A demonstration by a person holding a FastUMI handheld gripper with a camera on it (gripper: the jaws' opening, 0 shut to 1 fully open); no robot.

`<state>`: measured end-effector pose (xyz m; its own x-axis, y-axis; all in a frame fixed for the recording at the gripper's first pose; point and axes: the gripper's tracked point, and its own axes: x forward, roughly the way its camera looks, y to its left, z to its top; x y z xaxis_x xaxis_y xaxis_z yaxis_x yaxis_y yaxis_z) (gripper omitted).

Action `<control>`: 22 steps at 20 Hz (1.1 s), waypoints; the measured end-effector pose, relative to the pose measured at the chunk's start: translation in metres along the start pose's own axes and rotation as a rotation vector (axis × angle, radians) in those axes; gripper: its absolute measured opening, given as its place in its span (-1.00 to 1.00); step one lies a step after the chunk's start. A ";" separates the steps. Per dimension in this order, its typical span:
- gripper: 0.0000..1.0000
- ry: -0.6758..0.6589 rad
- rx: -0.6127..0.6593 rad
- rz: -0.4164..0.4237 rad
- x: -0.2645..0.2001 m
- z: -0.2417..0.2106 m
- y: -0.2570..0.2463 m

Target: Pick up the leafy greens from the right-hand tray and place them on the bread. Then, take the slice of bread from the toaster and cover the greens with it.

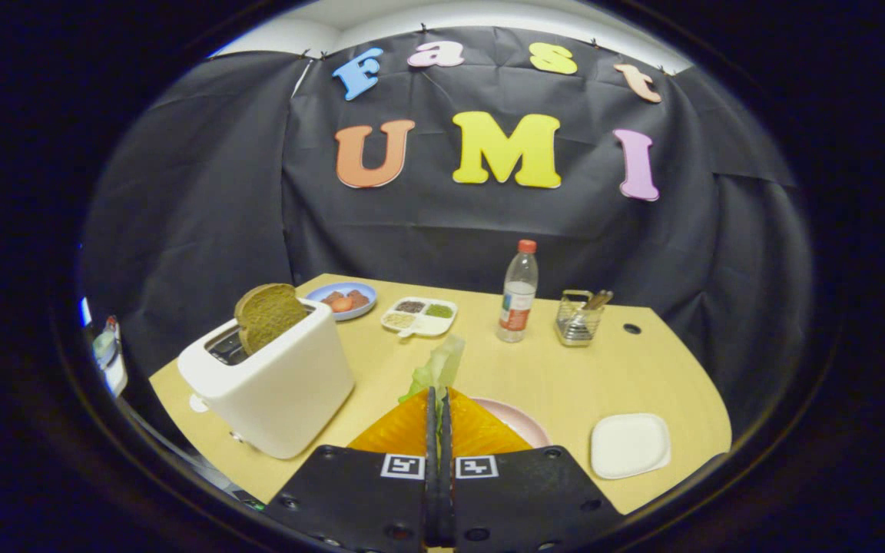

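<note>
The wooden table (535, 369) carries everything, and its largest item is the white toaster (273, 388) at ten o'clock from the fingers, with a brown slice of bread (267, 315) standing tilted out of its slot. Just ahead of the gripper (438, 399) lies an orange piece (473, 432) on a pink plate (523, 421); whether it is the bread I cannot tell. The two fingers are pressed together, pinching the leafy greens (439, 369), which rise pale green beyond their tips above that plate. At three o'clock sits a white square tray (630, 445). Farther off, at one o'clock, stand a water bottle (518, 292) and a wire holder (579, 318); near twelve a divided dish (419, 316); at eleven a blue plate (343, 298).
</note>
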<state>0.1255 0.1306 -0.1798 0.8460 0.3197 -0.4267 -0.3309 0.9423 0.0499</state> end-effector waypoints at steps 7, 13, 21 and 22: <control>-1.00 0.075 0.058 -0.053 0.043 -0.039 -0.024; -1.00 0.125 0.082 -0.133 0.063 -0.064 -0.069; -0.55 0.162 0.126 -0.168 0.073 -0.081 -0.094; -0.33 0.154 0.131 -0.165 0.071 -0.077 -0.096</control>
<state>0.1851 0.0553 -0.2849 0.8071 0.1509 -0.5709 -0.1281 0.9885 0.0802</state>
